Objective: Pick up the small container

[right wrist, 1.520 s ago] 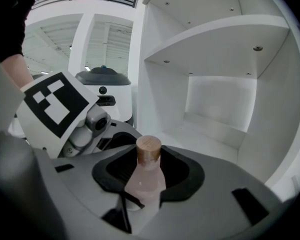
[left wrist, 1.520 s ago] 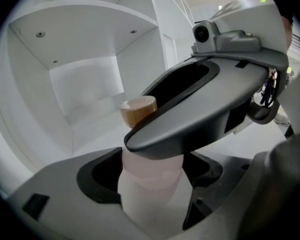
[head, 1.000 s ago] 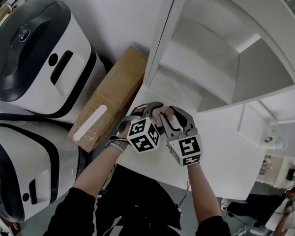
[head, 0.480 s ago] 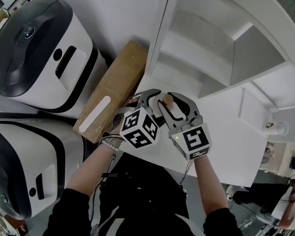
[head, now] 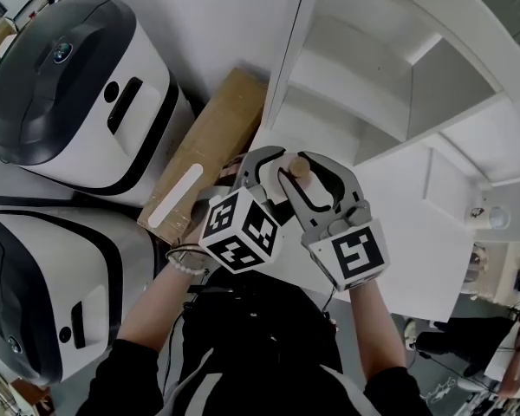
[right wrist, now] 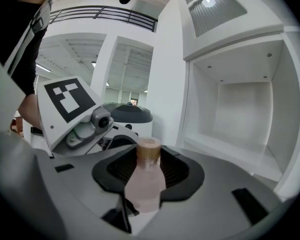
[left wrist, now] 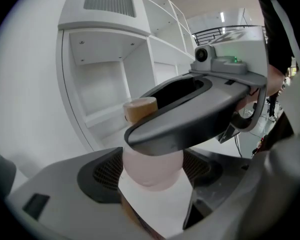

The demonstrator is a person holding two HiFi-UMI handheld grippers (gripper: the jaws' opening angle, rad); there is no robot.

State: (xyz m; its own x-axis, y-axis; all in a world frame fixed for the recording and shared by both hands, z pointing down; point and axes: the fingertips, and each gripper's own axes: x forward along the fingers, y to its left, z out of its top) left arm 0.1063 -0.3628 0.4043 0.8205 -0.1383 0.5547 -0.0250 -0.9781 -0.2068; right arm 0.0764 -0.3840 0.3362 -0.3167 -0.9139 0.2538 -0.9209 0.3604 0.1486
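- Shelf (head: 364,68) stands at the far edge of the desk (head: 416,258); a box (head: 199,163) lies just beside its left edge.
- Right gripper (head: 300,168): jaws wide, pads pressed on the container (right wrist: 146,181).
- Left gripper (left wrist: 151,174): crosses the right one, and its pads appear to clasp the same body.
- Container: upright, tan cap (right wrist: 149,150) up, over the desk's left edge, seemingly clear of it.
- We judge the grasp made; next calls for a level, steady lift, both grips together.

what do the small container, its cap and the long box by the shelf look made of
Small container: probably translucent plastic, matte pale pink; its body looks frosted and softly see-through.
Cap: tan and dull, perhaps cork or wood; hard to tell.
Long box: plain brown cardboard, matte, with straight folded edges and a white label.
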